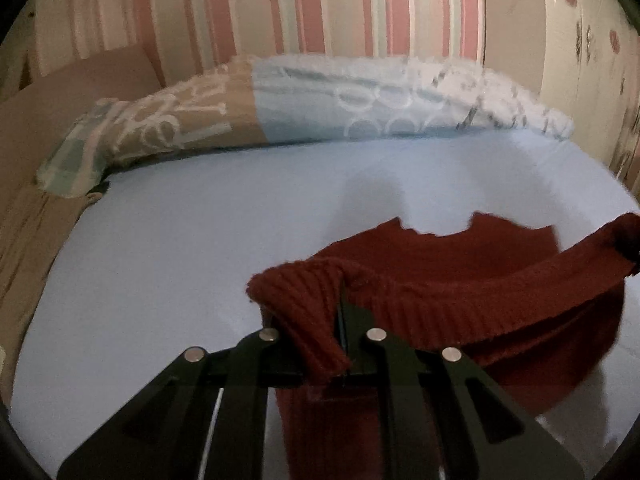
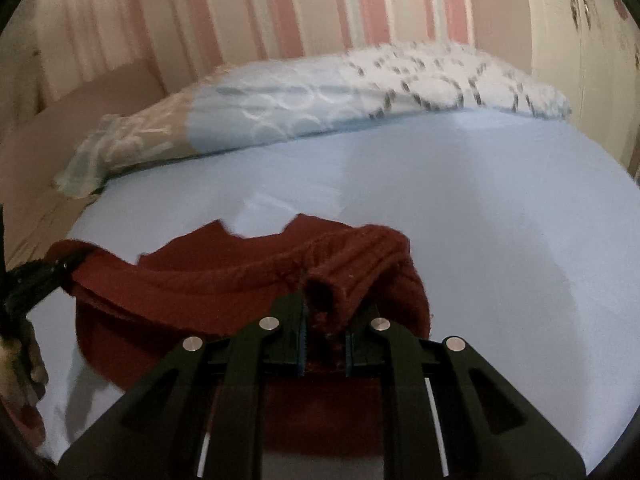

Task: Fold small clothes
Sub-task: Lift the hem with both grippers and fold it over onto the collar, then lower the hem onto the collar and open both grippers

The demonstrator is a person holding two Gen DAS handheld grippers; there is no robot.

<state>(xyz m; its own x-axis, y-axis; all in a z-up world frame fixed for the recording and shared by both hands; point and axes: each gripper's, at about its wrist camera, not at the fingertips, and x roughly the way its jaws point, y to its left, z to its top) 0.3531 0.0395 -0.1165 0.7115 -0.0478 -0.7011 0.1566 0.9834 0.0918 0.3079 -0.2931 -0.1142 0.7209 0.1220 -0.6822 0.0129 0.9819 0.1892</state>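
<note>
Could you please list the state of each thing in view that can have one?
Dark red knit garment: lifted off the bed by two corners, sagging between them.
Left hand-held gripper: shut on the garment's ribbed edge.
Right hand-held gripper: shut on the garment.
Light blue sheet: spread smooth.
Patterned duvet: bunched up along the wall.

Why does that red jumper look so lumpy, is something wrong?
Nothing looks damaged. The red jumper is bunched because the left claw and right claw each pinch an edge, lifting it above the blue sheet.
</note>
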